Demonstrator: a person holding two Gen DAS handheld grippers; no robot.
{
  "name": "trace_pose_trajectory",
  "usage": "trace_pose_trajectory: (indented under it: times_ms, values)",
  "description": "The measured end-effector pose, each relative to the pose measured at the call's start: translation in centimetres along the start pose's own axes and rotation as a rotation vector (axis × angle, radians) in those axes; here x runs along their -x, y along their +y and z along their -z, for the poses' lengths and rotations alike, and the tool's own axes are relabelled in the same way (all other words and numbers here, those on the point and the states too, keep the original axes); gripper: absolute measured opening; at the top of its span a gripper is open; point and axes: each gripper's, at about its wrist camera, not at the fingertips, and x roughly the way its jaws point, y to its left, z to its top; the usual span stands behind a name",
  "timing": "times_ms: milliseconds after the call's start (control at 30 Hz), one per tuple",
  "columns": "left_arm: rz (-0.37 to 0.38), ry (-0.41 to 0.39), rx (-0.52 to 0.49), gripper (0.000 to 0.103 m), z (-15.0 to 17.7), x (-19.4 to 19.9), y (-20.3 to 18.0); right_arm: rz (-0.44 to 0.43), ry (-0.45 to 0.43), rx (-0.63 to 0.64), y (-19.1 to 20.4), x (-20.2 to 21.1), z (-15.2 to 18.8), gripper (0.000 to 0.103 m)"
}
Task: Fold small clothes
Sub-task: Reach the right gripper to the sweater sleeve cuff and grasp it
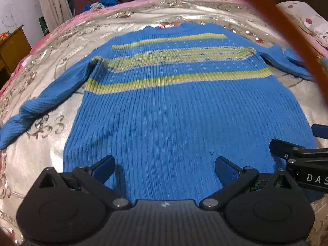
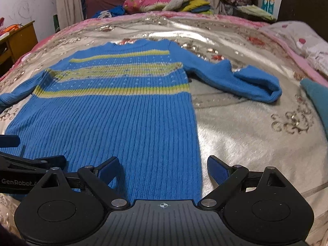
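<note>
One blue sweater (image 1: pixel 164 110) flat on the bed (image 2: pixel 246 123), hem near, two sleeves spread left and right; left gripper (image 1: pixel 165 171) and right gripper (image 2: pixel 164 169) both wide open, holding nothing, at the hem.

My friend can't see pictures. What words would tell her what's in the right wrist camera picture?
A blue sweater with yellow-green stripes lies flat on a shiny silver bedspread, its sleeves spread out to the sides. The open right gripper hovers over the sweater's bottom hem, with the left gripper beside it.
</note>
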Motion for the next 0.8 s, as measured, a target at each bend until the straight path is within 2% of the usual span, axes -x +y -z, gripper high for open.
trace_pose_trajectory:
  times_ms: [333, 533, 800]
  values:
    - [0.026, 0.018, 0.046, 0.103, 0.4, -0.7, 0.4, -0.005, 0.004, 0.006, 0.0, -0.5, 0.4, 0.093]
    - [0.057, 0.017, 0.085, 0.103, 0.8, -0.8, 1.0, -0.004, 0.004, 0.013, -0.1, -0.7, 1.0, 0.103]
    - [0.068, 0.004, 0.093, 0.103, 0.9, -0.7, 1.2, -0.029, -0.001, -0.005, -0.8, -0.4, 1.1, 0.103]
